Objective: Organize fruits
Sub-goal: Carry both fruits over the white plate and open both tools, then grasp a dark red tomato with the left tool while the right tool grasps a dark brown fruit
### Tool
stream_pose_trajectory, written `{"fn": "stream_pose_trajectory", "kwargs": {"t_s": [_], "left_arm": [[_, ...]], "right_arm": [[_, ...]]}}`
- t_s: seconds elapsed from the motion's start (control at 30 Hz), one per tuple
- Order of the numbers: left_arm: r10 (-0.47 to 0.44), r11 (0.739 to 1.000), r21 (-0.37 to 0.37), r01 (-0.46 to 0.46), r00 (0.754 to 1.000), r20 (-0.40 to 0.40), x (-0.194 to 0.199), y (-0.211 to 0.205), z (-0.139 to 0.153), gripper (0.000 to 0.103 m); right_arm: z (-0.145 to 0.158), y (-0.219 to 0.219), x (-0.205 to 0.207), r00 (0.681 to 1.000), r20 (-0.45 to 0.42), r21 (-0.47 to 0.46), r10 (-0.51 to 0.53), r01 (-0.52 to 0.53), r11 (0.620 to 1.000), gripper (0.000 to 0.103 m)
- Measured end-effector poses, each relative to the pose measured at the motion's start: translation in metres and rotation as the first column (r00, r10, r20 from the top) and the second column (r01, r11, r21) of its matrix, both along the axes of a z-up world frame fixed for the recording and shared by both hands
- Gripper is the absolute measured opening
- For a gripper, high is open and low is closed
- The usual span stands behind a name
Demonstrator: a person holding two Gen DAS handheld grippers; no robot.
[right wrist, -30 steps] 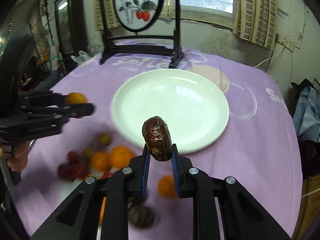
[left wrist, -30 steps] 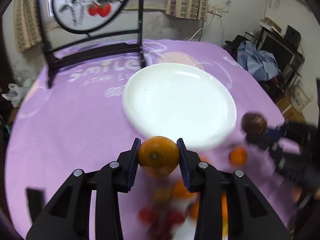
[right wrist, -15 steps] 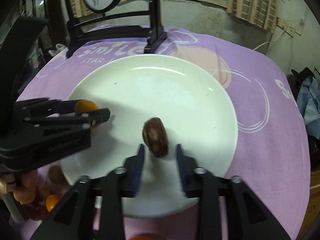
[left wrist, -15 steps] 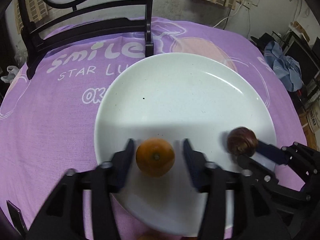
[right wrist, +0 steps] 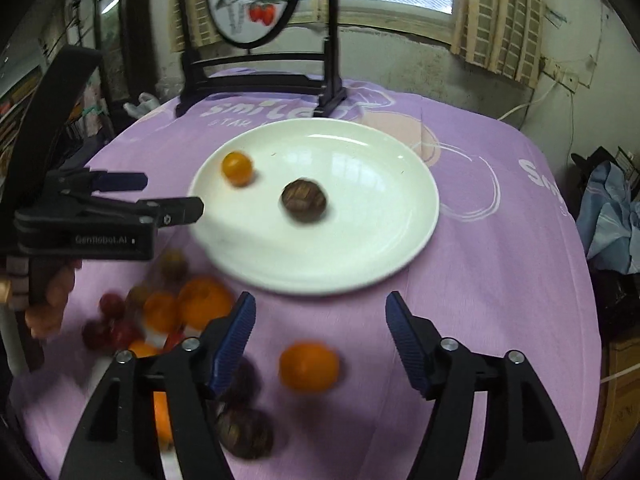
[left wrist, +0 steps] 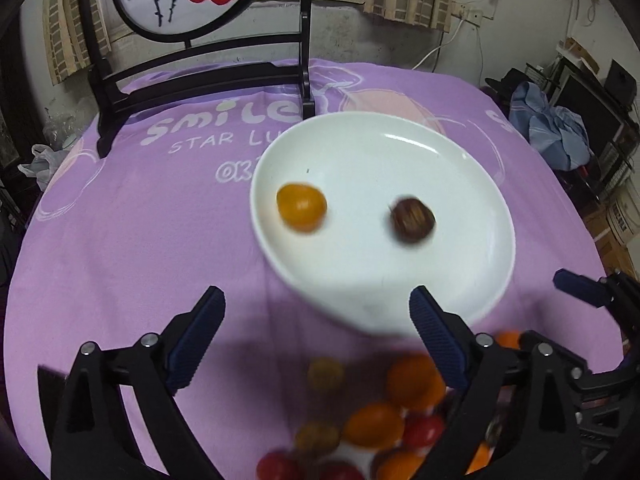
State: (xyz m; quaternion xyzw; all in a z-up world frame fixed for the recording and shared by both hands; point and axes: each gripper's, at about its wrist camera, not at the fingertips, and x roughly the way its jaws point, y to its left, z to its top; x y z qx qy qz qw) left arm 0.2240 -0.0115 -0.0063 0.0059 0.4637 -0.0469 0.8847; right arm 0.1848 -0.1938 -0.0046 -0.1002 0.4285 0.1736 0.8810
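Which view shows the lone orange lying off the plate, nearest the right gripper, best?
The right wrist view: the orange lies whole on the purple cloth, clear of the plate and only slightly blurred. In the left wrist view, only a blurred sliver that may be it peeks from behind a gripper finger.

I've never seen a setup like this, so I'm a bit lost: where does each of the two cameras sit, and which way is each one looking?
Left wrist view: sits on the left gripper, looking forward and down past its opening, empty jaws at the white plate; the right gripper's tip shows at the right edge.
Right wrist view: sits on the right gripper, looking the same way between its own opening, empty jaws; the left gripper and the hand holding it show at left.
Shared: the plate, the small orange fruit and the brown fruit on it.
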Motion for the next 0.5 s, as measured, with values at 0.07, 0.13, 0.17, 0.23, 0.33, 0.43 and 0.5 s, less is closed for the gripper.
{"fn": "stream_pose_trajectory", "kwargs": {"t_s": [0.07, 0.13, 0.17, 0.23, 0.33, 0.43, 0.5], "left_arm": [[0.006, 1.000, 0.013, -0.006, 1.000, -0.004, -0.022, 0.007, -0.003, 0.092], [0.012, 1.000, 0.006, -0.012, 1.000, -0.010, -0.042, 0.014, -0.008, 0.092], [0.020, 1.000, 0.002, -0.020, 1.000, -0.012, -0.051, 0.018, -0.009, 0.092], [0.037, 0.999, -0.015, -0.037, 0.999, -0.009, -0.070, 0.028, -0.010, 0.092], [0.047, 0.998, -0.030, -0.047, 0.999, 0.002, -0.093, 0.039, -0.011, 0.092], [0.054, 0.998, -0.043, -0.054, 0.999, -0.005, -0.112, 0.050, -0.012, 0.092], [0.061, 0.997, -0.046, -0.062, 0.998, -0.012, -0.121, 0.055, -0.015, 0.092]], "right_arm": [[-0.001, 0.004, -0.027, 0.999, 0.000, -0.033, 0.035, -0.035, 0.999, 0.069], [-0.003, 0.007, -0.046, 0.999, 0.006, -0.061, 0.052, -0.052, 0.997, 0.069], [-0.005, 0.008, -0.056, 0.998, 0.009, -0.074, 0.054, -0.053, 0.996, 0.069], [-0.007, 0.008, -0.073, 0.997, -0.007, -0.078, 0.071, -0.072, 0.994, 0.069], [-0.014, 0.007, -0.096, 0.995, -0.032, -0.100, 0.094, -0.097, 0.990, 0.068], [-0.028, 0.010, -0.102, 0.993, -0.064, -0.148, 0.101, -0.110, 0.983, 0.065], [-0.037, 0.012, -0.101, 0.992, -0.085, -0.152, 0.098, -0.110, 0.982, 0.061]]}}
